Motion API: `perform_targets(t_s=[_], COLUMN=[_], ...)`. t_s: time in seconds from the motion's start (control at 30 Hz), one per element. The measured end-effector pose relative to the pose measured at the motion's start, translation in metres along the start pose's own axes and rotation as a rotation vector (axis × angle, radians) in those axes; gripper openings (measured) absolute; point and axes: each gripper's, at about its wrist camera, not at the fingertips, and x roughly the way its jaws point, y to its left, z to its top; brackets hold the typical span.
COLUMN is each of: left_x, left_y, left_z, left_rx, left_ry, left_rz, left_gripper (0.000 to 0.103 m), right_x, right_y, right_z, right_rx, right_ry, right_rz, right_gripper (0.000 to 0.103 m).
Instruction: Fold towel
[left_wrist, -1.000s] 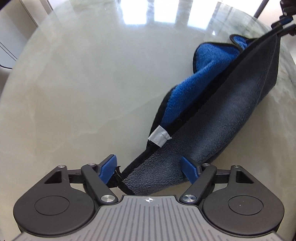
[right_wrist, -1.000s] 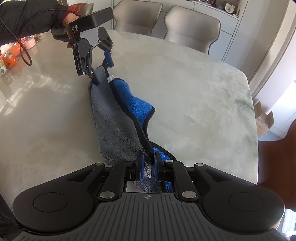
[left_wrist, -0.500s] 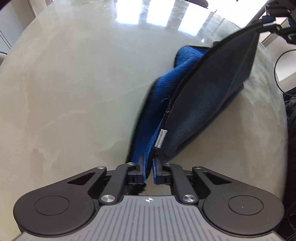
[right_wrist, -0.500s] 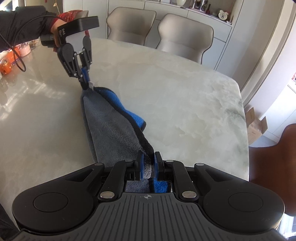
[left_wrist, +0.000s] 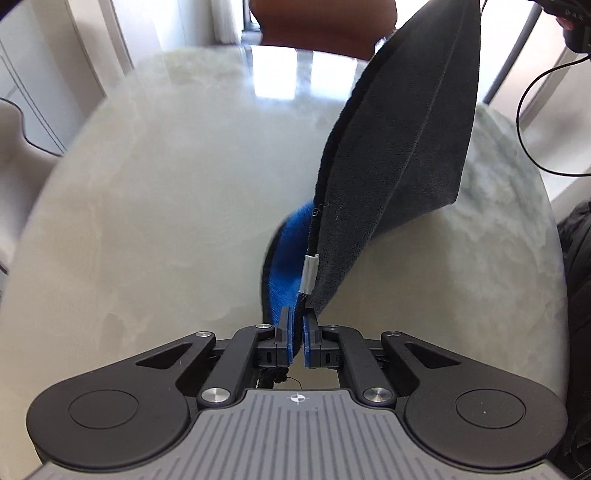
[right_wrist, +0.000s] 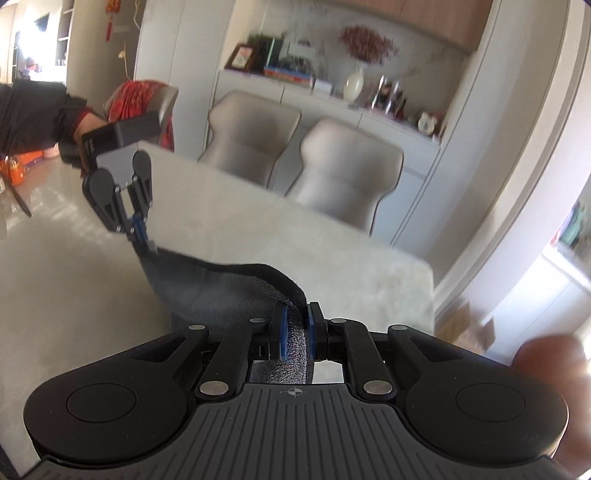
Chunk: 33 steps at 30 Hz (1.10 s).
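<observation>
Left gripper (left_wrist: 298, 325) clamped on one corner of the towel (left_wrist: 399, 147), pads pinched tight just below a small grey tag (left_wrist: 309, 273); a second ago gaping wide around that same corner, half a second ago already closed. Seen from the right wrist view too, same gripper (right_wrist: 137, 232) up in the air at the far left, corner held. Towel now lifted off the table (left_wrist: 147, 221) and hanging between both grips, grey side outward, a strip of blue lining showing near the left pads; a second ago lying bunched on the marble, half a second ago only partly raised. Slack in the top edge (right_wrist: 258, 269), sagging in a shallow curve rather than pulled straight. Right gripper (right_wrist: 295, 325) shut on the opposite corner, grey pile bunched between its pads, as in the earlier views. Both cameras tilted upward now, chairs (right_wrist: 347, 166) and shelving in sight instead of tabletop. Likely meaning: pickup finished, both corners secured, cloth ready for spreading taut and laying down for the fold proper.
</observation>
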Motion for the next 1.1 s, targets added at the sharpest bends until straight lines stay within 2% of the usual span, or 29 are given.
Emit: perform_targets(t_s=[0.17,0.33,0.43,0.53,0.67,0.83,0.97,1.03,1.1], left_x=[-0.055,-0.127,-0.164,-0.184,-0.182,-0.123,-0.074,-0.058,-0.048], left_y=[0.010,0.016,0.003,-0.022,-0.072,-0.145,-0.180,-0.185,-0.184], left_z=[0.000,-0.007,-0.007,-0.007,-0.011,-0.046,-0.071,-0.074,-0.073], left_rx=[-0.051,-0.108,-0.120,-0.119,-0.088,-0.091,-0.156,-0.169,-0.168], left_ry=[-0.103,-0.162,-0.195,-0.201,-0.155,-0.086,-0.084,-0.089,-0.102], left_rz=[0.125,0.323,0.413,0.469,0.461,0.328,0.209,0.204,0.233], left_gripper=[0.005,0.005,0.005,0.005,0.005,0.006,0.006,0.008,0.011], right_x=[0.002,0.026,0.035,0.040,0.052,0.069,0.075,0.071,0.066], right_y=[-0.017,-0.046,-0.061,-0.065,-0.055,-0.024,-0.011,-0.006,-0.006], right_z=[0.037,0.082,0.110,0.120,0.099,0.028,-0.033,-0.057,-0.067], right_rx=[-0.059,-0.117,-0.143,-0.174,-0.214,-0.308,-0.263,-0.241,-0.210], right_ry=[-0.099,-0.167,-0.224,-0.256,-0.223,-0.061,0.093,0.142,0.158], right_rz=[-0.012,-0.018,-0.004,0.015,0.121,0.256,0.339,0.360,0.356], right_gripper=[0.011,0.011,0.011,0.011,0.011,0.011,0.011,0.011,0.011])
